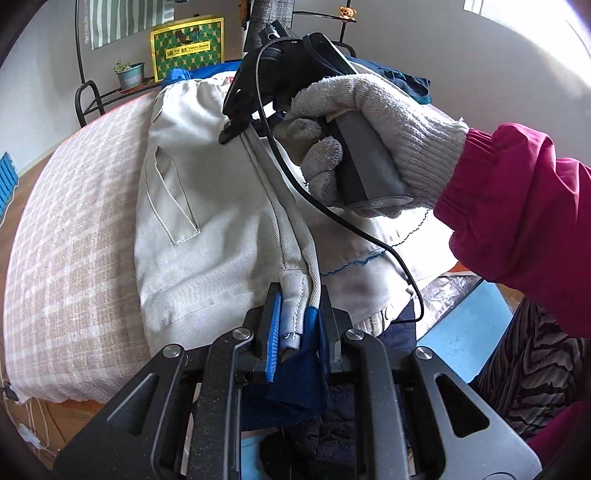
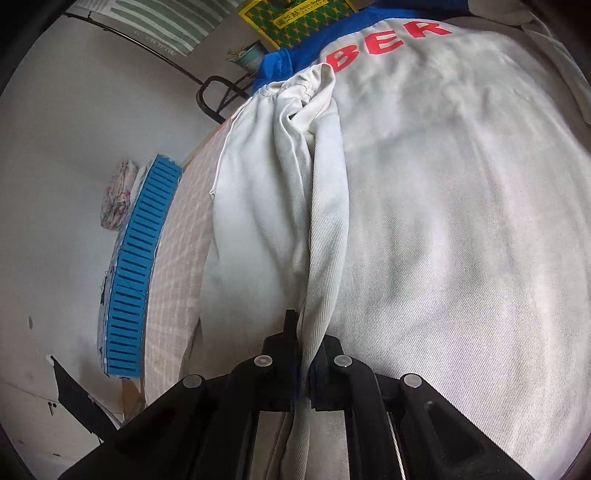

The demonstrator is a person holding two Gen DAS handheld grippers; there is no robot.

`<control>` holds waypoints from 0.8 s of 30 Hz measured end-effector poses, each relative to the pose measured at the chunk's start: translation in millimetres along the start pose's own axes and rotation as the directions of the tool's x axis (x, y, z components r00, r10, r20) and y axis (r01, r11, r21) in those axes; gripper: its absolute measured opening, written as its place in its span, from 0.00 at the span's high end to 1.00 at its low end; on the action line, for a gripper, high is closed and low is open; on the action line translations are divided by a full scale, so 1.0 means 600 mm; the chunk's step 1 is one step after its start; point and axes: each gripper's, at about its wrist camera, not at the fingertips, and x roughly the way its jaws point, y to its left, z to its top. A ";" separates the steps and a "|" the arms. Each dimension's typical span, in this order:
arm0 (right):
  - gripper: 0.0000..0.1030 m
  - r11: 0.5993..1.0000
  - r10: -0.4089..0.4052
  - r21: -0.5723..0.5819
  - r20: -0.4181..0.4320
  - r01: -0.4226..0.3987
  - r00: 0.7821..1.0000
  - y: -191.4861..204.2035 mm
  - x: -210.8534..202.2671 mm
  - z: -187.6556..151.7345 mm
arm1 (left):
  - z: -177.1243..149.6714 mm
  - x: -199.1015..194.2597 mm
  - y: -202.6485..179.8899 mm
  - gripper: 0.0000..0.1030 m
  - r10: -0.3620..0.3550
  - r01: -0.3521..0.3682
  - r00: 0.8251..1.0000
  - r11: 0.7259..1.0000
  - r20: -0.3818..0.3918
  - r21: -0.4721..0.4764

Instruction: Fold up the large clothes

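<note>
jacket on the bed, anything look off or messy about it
Slightly: the jacket lies folded on the checked bed cover, but its blue hem trim bunches in the left gripper, and loose blue stitching shows nearby.

Pink-and-white checked bed cover (image 1: 74,229), small potted plant (image 1: 130,75) on black metal rack (image 1: 88,99), green-and-yellow patterned gift bag (image 1: 186,48) against wall, teddy bear figure (image 1: 347,13) up high, blue slatted crate (image 2: 142,254), green-striped cloth (image 1: 122,18) hanging.

left tongs (image 1: 295,325) clamped, right tongs (image 2: 303,363) seemingly clamped
</note>
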 end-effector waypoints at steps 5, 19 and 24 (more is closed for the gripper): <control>0.91 0.999 -0.007 -0.033 -0.023 0.006 1.000 0.006 -0.003 0.007 | 0.001 -0.038 0.012 0.75 -0.111 0.111 0.994 0.993 0.002 -0.049; 0.61 0.936 -0.096 -0.312 0.223 0.164 0.970 0.018 -0.276 -0.084 | -0.007 -0.081 0.129 0.75 -0.087 0.109 0.991 0.964 0.097 -0.244; 0.45 0.915 -0.156 -0.301 0.352 0.269 0.923 -0.014 -0.370 -0.131 | -0.008 -0.001 0.087 0.75 -0.088 0.089 0.996 0.980 0.012 -0.180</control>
